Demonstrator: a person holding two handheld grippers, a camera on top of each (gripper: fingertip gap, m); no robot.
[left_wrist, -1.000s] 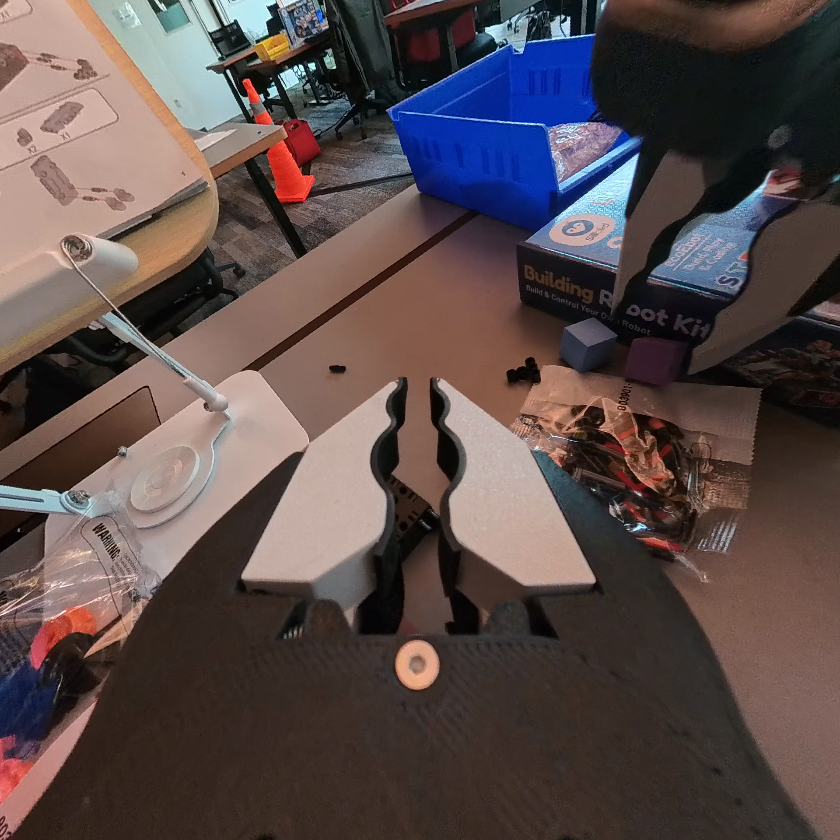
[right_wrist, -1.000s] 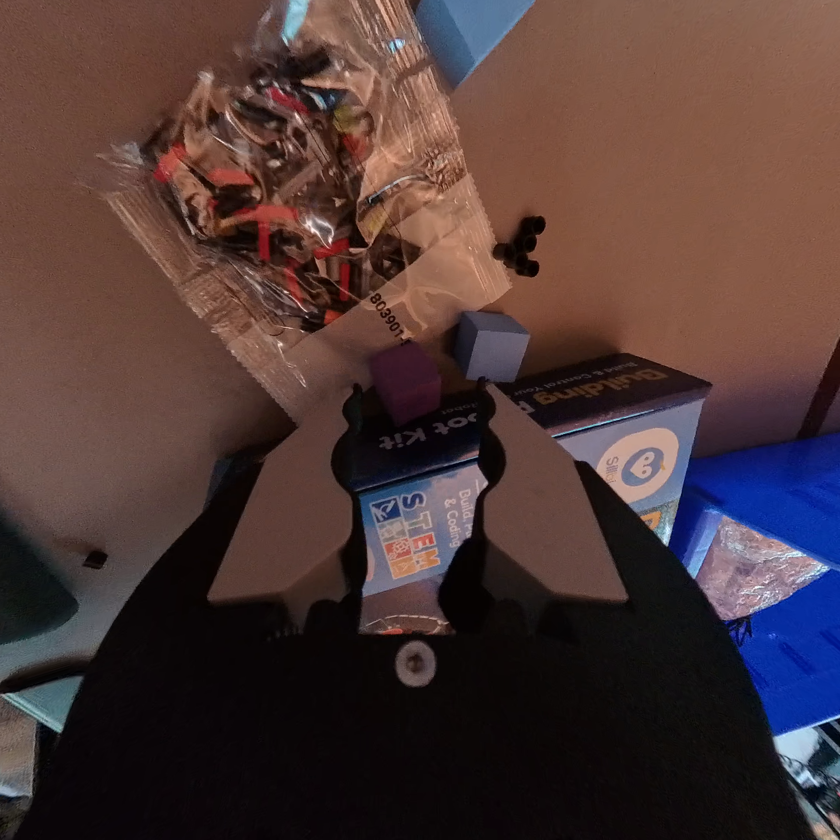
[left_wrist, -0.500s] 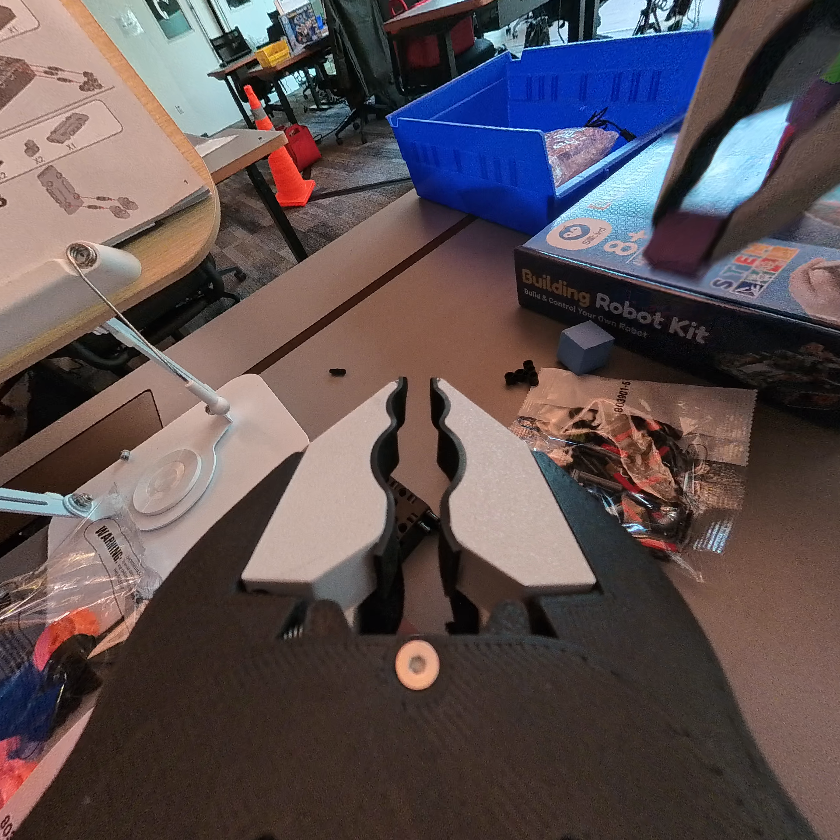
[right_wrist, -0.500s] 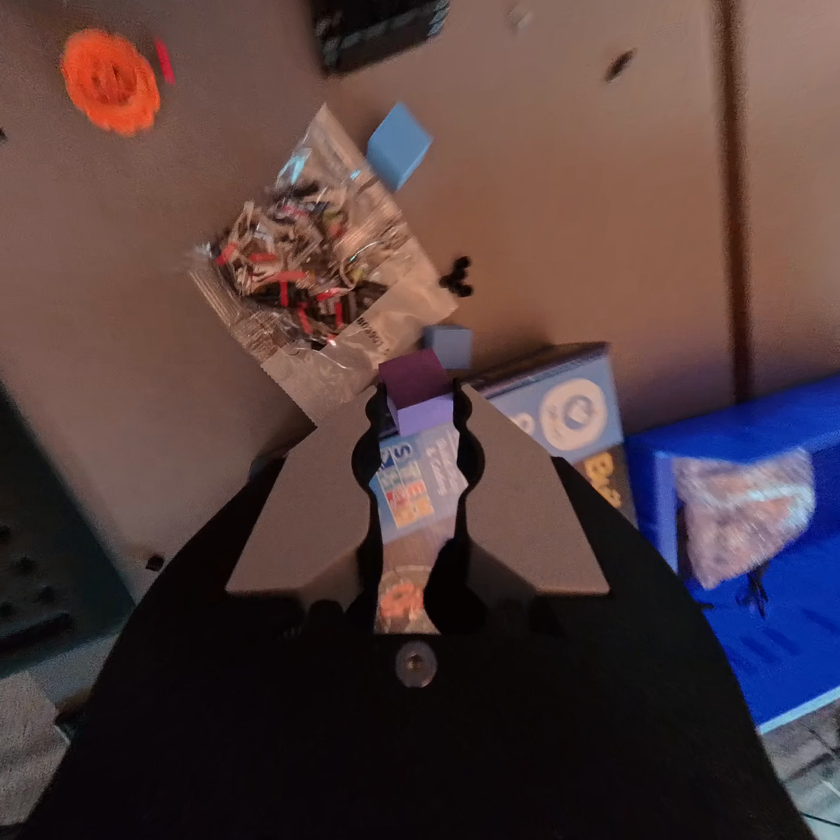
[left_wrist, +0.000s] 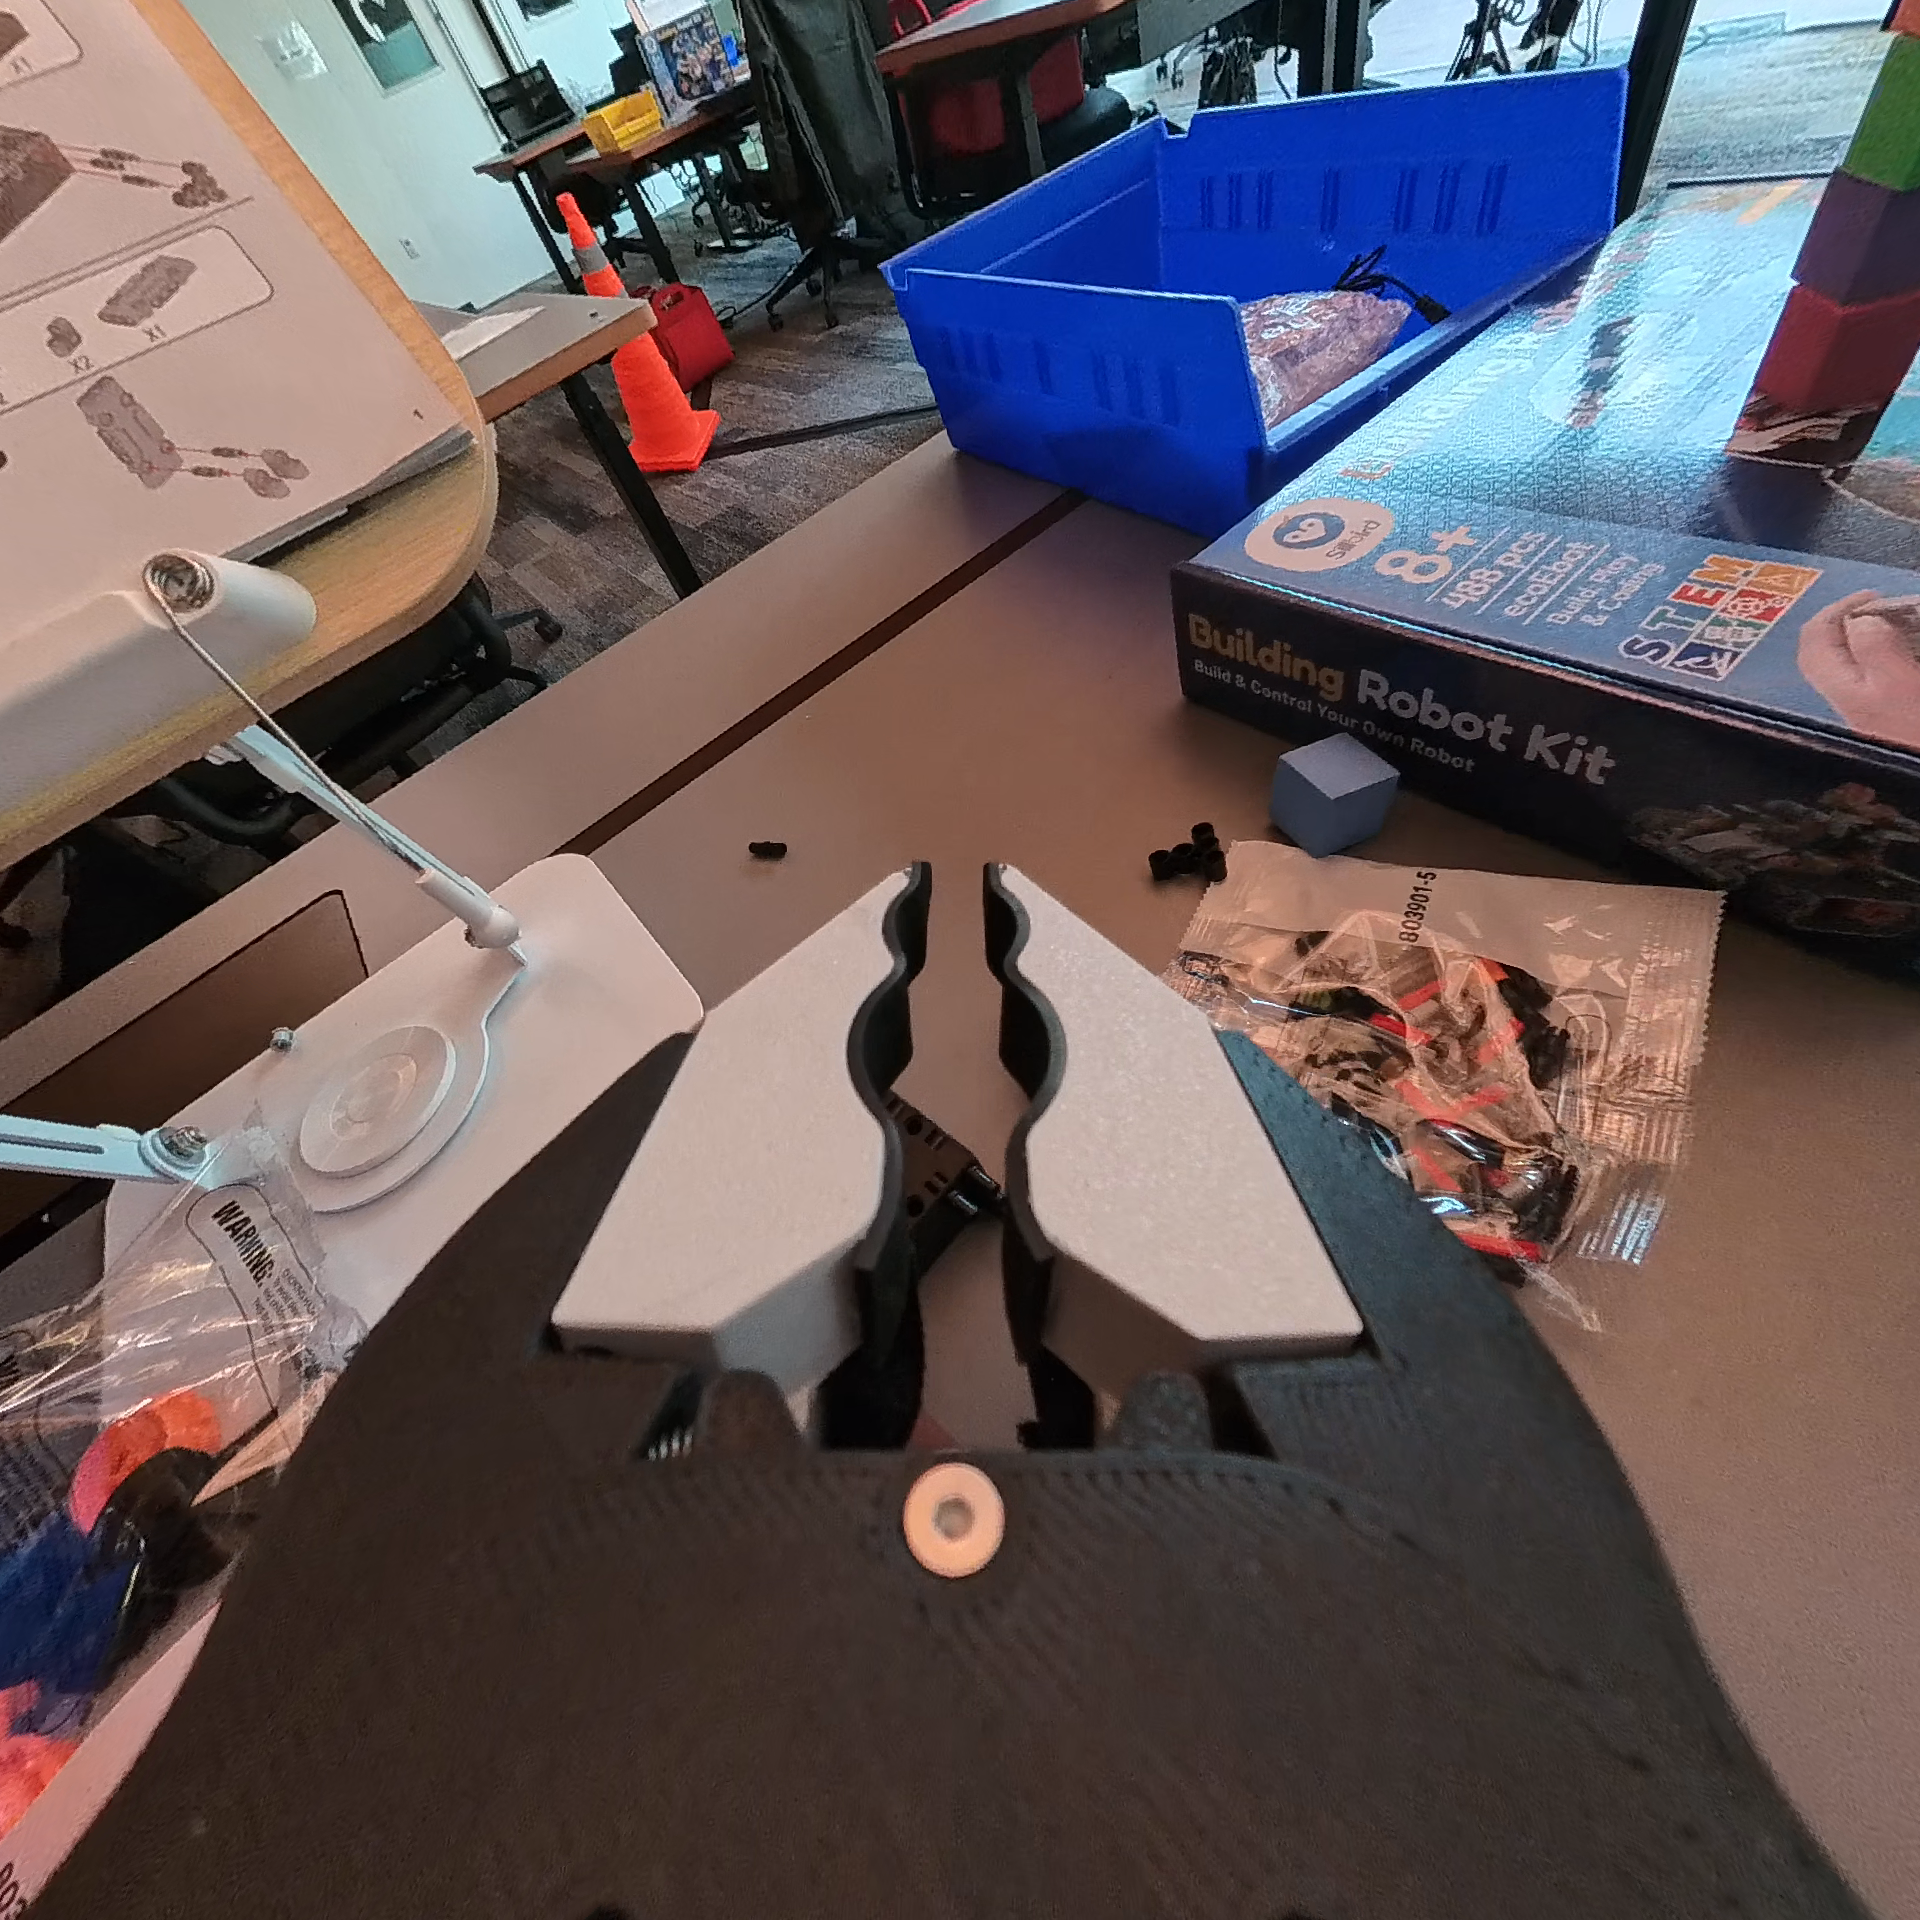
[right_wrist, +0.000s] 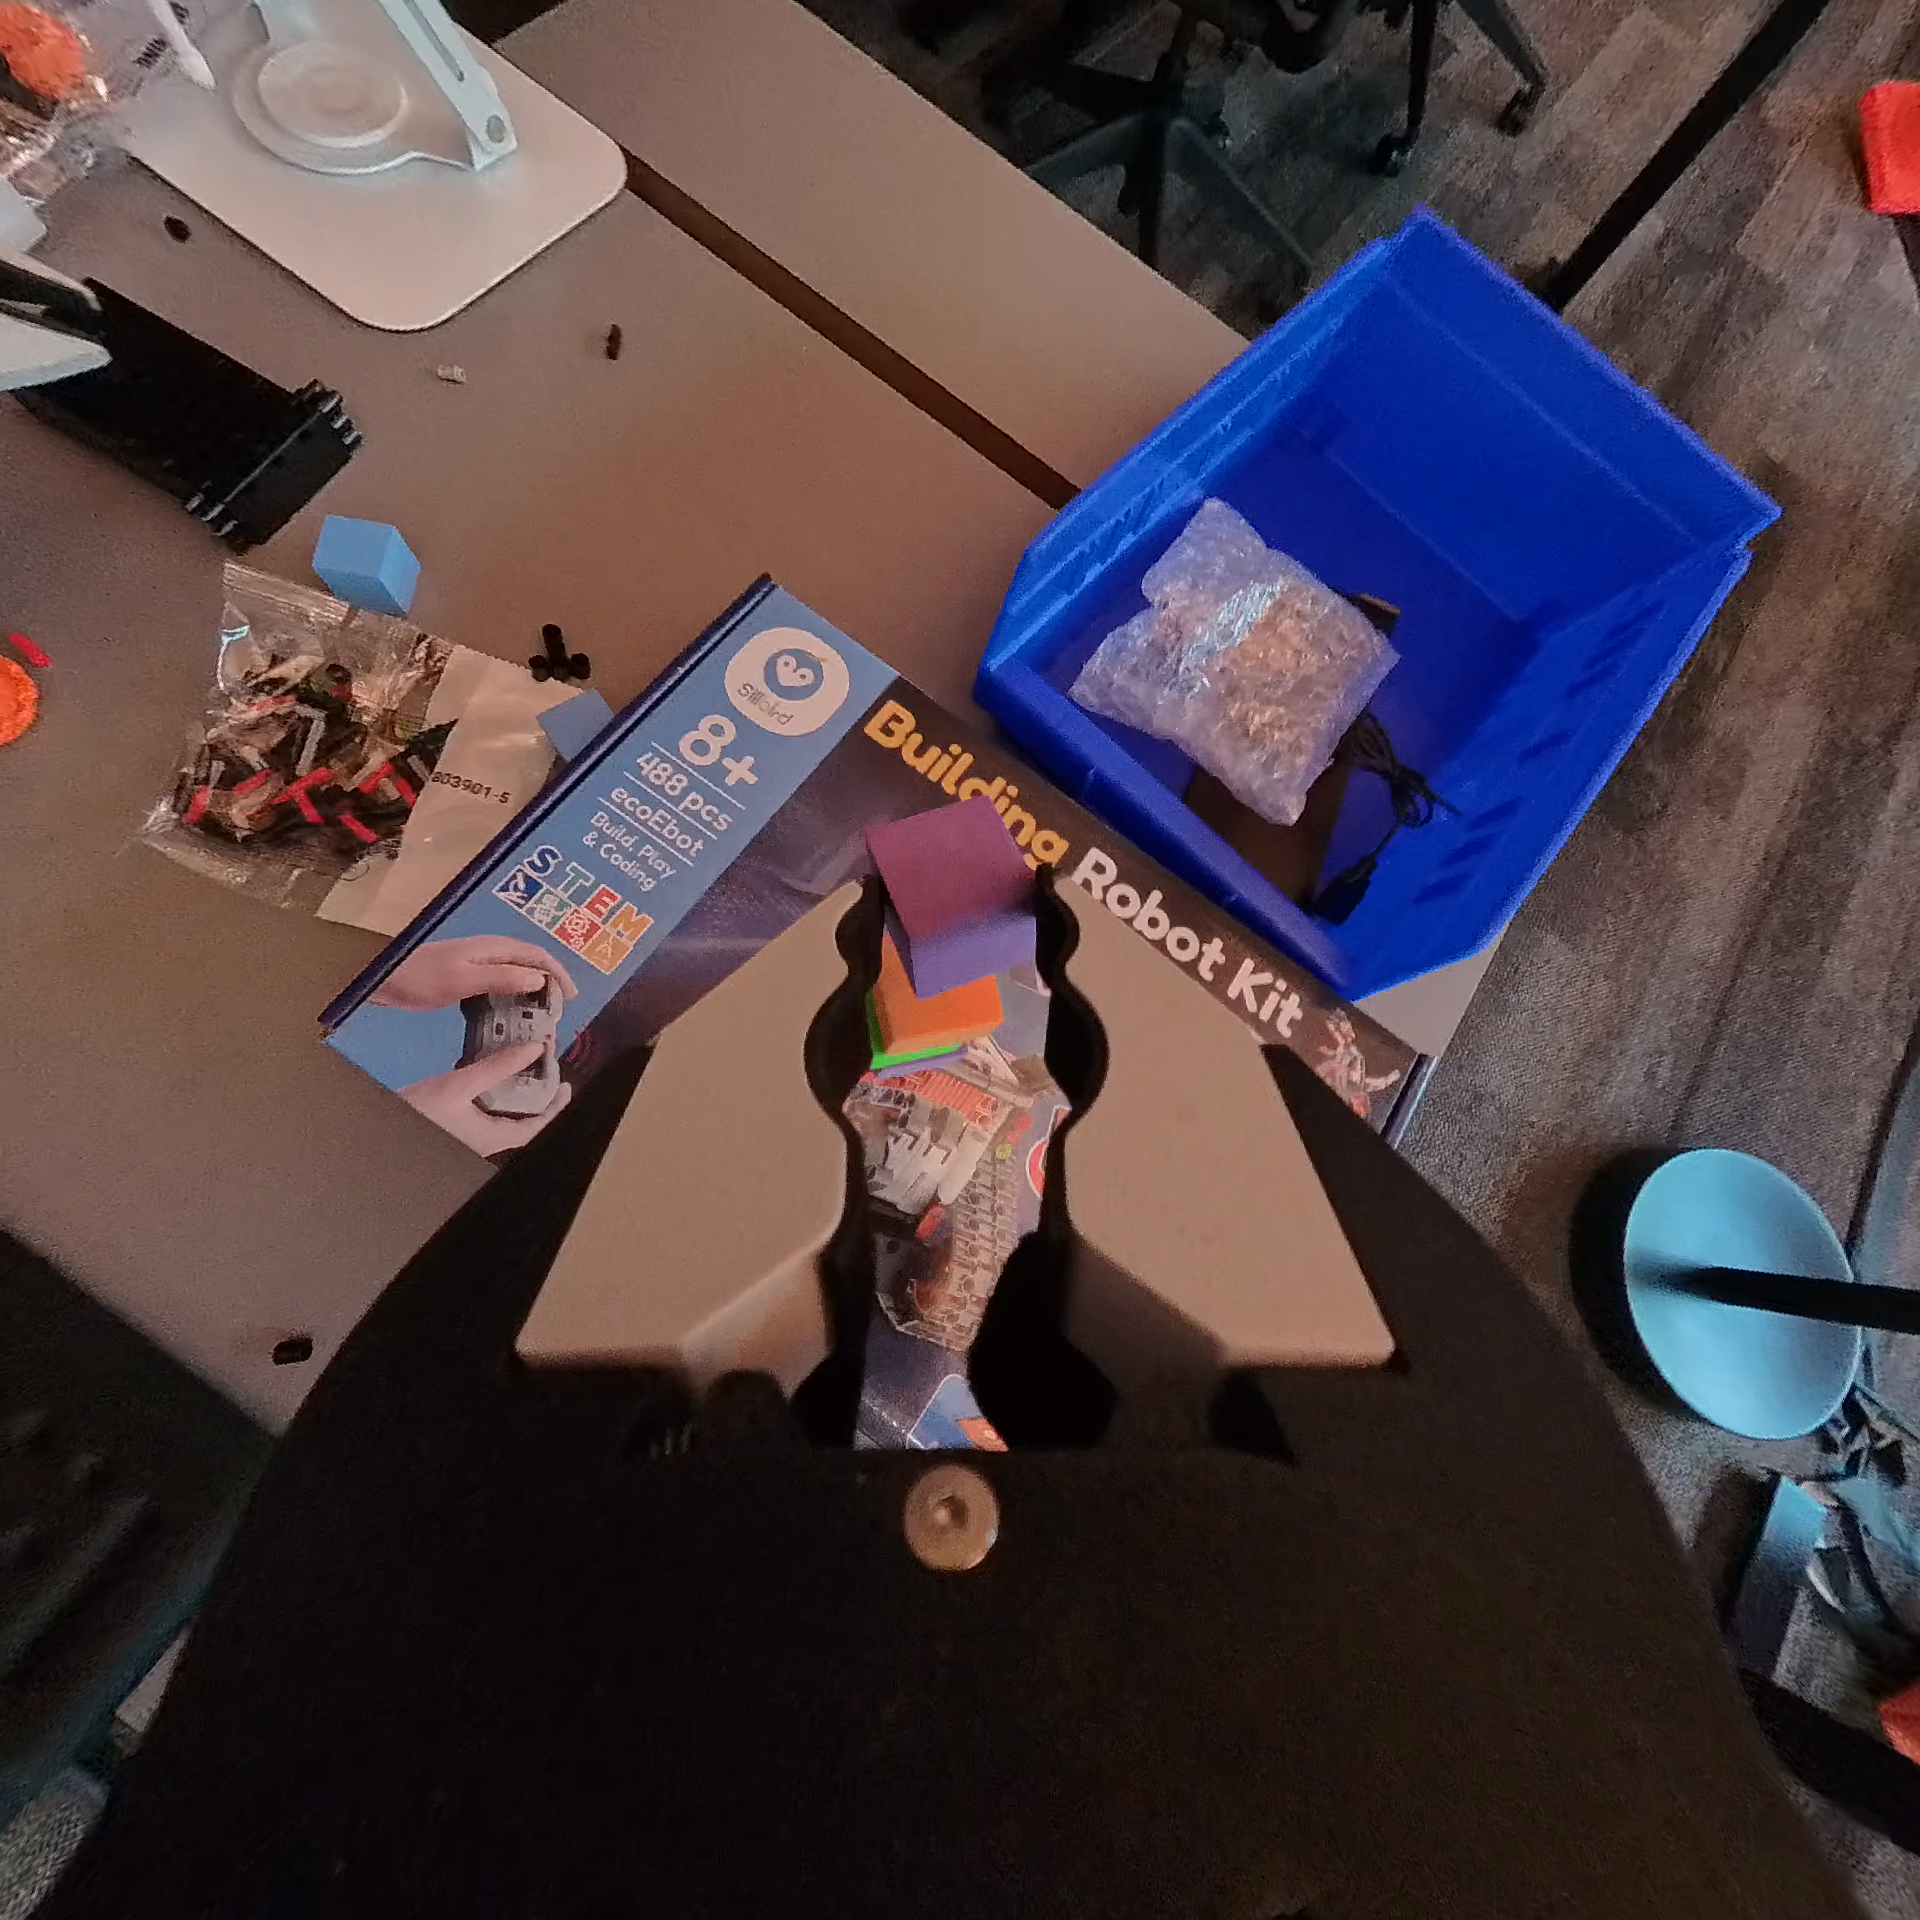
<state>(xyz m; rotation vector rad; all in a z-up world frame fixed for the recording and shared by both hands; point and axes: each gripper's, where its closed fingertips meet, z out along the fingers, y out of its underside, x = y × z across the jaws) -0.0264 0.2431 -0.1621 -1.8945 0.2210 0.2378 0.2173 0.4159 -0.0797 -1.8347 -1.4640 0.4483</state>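
Left tool (left_wrist: 956, 883) hovers low over the grey counter (left_wrist: 831, 727) with its jaws drawn close, only a slit between them. A black studded plastic part (left_wrist: 935, 1174) shows through that slit farther back; whether it is pinched or merely lies beneath I cannot tell. Just to the right lies a clear plastic bag of small black and red parts (left_wrist: 1455, 1060), with a loose pale-blue foam cube (left_wrist: 1335, 779) beyond it against the flat blue cardboard kit box (left_wrist: 1558, 582). On the box's lid, at the right edge, stands a column of coloured cubes (left_wrist: 1849, 291): red, purple and green show. An open blue plastic bin (left_wrist: 1091, 364) behind the box holds a bubble-wrap packet (left_wrist: 1309, 332). On the left, a white metal stand base (left_wrist: 582, 966) carries a second clear bag of orange and blue pieces (left_wrist: 125, 1455).

Right tool (right_wrist: 951, 894), looking straight down, is clamped on a purple foam cube (right_wrist: 940, 862) at its fingertips. That cube sits skewed directly over an orange cube (right_wrist: 925, 1003) with a green cube (right_wrist: 904, 1049) under it, all on the kit box (right_wrist: 644, 831); whether purple already rests on orange is unclear. The blue bin (right_wrist: 1558, 364) lies just beside the box, holding the bubble-wrap packet (right_wrist: 1236, 665) and a black cable (right_wrist: 1371, 831).
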